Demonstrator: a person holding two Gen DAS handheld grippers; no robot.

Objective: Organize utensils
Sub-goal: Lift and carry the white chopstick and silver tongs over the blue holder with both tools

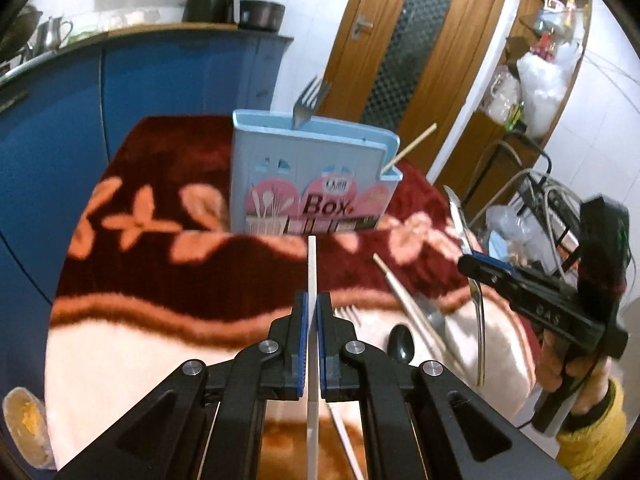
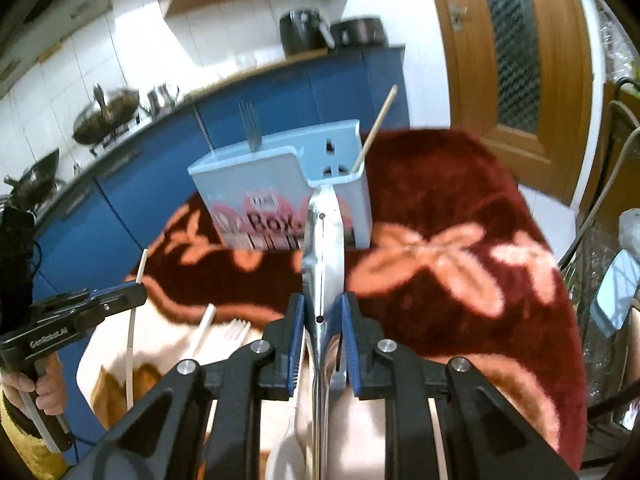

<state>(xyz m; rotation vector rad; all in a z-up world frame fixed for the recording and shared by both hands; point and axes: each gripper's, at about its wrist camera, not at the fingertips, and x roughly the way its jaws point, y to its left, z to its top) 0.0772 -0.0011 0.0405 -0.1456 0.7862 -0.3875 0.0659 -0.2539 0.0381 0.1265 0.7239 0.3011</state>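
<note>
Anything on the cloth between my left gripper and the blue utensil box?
No object. In the left wrist view, only bare red floral blanket lies between the left gripper, shut on a white stick, and the utensil box.

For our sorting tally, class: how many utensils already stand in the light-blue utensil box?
2: a metal fork in the main compartment, and a wooden chopstick in the side pocket. Shorter ones inside the box may be hidden.

Glossy metal knife [image 2: 323, 256], plush cloth [image 2: 440, 208]
</note>
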